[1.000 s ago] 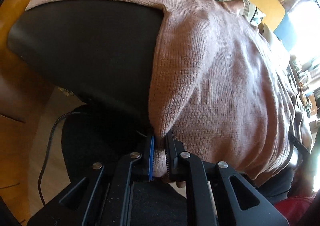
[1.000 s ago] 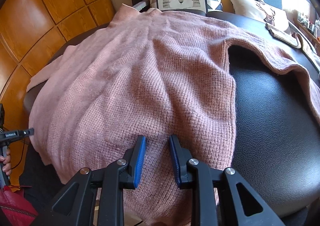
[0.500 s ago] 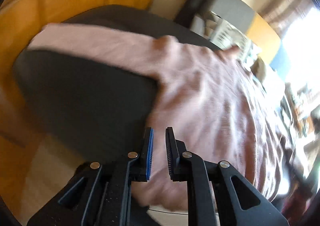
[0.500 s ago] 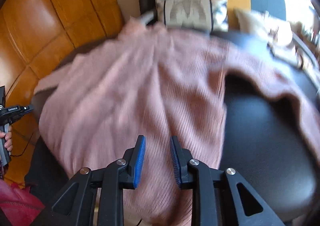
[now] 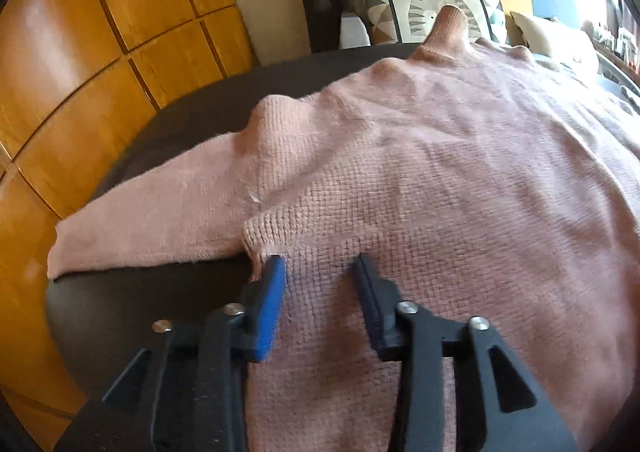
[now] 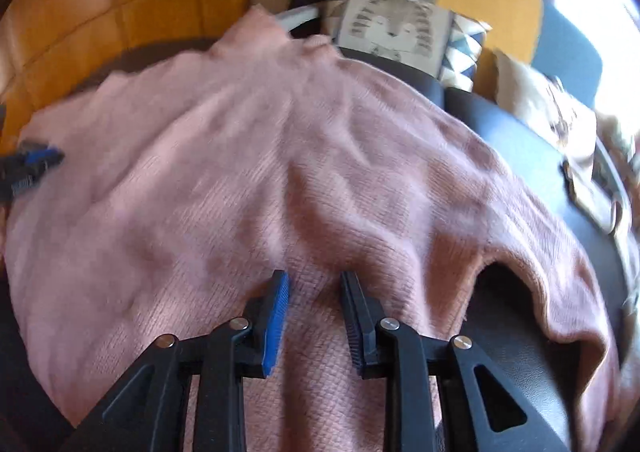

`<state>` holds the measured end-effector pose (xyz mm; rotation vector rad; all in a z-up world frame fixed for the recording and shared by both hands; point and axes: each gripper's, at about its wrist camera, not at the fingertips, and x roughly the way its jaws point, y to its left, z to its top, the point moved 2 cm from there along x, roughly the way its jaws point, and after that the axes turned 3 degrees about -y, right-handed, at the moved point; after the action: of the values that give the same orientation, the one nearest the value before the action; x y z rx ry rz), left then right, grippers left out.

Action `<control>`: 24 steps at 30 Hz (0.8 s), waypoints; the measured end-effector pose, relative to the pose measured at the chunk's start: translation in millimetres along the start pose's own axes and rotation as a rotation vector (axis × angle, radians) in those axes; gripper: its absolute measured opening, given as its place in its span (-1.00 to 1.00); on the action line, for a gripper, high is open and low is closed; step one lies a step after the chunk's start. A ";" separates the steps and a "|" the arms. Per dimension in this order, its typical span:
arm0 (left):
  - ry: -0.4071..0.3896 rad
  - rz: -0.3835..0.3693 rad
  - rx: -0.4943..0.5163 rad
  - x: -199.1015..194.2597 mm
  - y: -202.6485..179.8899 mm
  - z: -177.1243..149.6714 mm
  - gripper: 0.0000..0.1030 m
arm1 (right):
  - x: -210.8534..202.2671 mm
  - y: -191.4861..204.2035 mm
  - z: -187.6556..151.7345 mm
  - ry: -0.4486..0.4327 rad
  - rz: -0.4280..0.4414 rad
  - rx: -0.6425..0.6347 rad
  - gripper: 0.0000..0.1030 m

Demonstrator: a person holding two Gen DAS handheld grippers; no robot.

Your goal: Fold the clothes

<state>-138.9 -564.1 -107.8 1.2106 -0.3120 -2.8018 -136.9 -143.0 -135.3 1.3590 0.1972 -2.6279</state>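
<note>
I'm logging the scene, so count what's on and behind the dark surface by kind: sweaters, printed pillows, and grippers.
Pink sweater: 1
Printed pillows: 2, tiger pillow, deer pillow
Grippers: 2, left gripper, right gripper, both open
Total: 5

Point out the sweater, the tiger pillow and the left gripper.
sweater (image 5: 460, 180), left wrist view, middle of the body.
tiger pillow (image 6: 394, 28), right wrist view, printed face.
left gripper (image 5: 320, 272), left wrist view, gap between open fingertips.

The sweater (image 5: 460, 180) hem, clamped a second ago, is released by the left tool (image 5: 320, 264), now held with jaws apart over the armpit. The right tool (image 6: 314, 278) is advanced up the body, jaws apart.
</note>
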 end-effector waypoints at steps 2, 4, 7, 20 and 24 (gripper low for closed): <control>0.001 -0.013 -0.019 6.9 1.9 7.7 -0.20 | 1.6 -10.1 -3.6 -0.006 -0.028 0.029 -0.50; -0.008 -0.016 -0.020 9.7 4.8 4.4 -0.20 | 3.3 -16.8 -7.9 -0.020 -0.033 0.057 -0.44; -0.011 -0.011 -0.006 37.1 -11.0 13.6 -0.20 | 3.0 -21.6 -12.6 -0.048 -0.026 0.112 -0.42; -0.072 -0.145 -0.088 -23.5 -60.1 35.0 -0.20 | 5.1 29.1 -0.2 -0.057 -0.013 -0.081 -0.36; -0.013 -0.143 0.042 -13.0 -107.7 29.6 -0.20 | 13.4 57.2 8.7 -0.056 -0.019 -0.191 -0.37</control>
<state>-150.1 -452.3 -101.8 1.2719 -0.2975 -2.9390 -139.1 -201.8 -143.4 1.2252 0.4422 -2.5816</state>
